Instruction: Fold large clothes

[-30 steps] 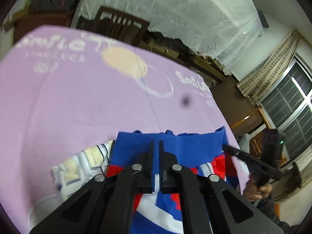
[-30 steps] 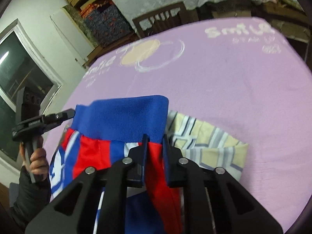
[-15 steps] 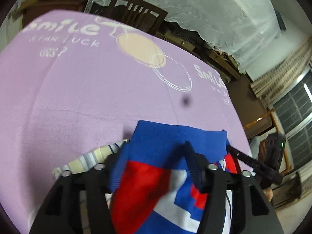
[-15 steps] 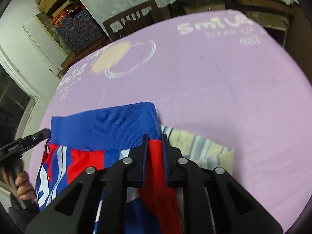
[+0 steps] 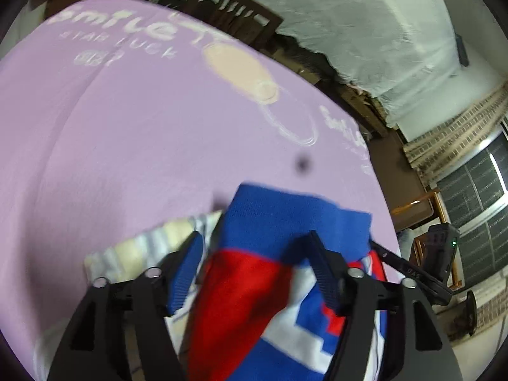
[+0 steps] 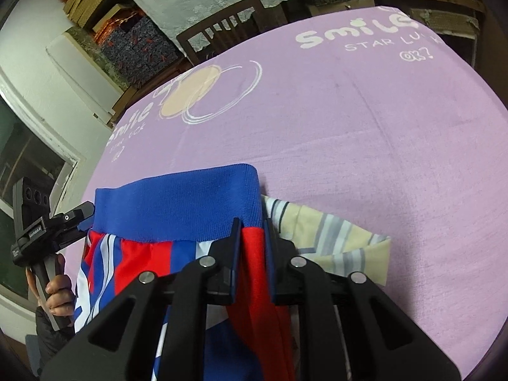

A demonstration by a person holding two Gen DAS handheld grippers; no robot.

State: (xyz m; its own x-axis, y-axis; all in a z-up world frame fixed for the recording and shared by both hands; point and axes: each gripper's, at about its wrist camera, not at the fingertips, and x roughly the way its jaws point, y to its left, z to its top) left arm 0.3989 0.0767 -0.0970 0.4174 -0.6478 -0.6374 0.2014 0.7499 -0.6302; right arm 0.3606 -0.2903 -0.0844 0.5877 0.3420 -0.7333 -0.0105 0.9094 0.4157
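Lying stacked: two garments (image 6: pixel 177 203), between two tools (image 6: pixel 250 231).

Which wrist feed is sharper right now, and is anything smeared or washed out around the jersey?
Right wrist view is sharper: the tablecloth lettering and the jersey ribbing read crisply. Left wrist view is motion-blurred: the jersey edges and cloth print smear, and a dark speck floats above the jersey. Both views bend at the rim from the fisheye; the window in the left wrist view glares.

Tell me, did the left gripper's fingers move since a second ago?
Yes. The left gripper has just been opening: its fingers, shut together before, now stand apart over the blue, red and white knitted garment on the purple cloth.
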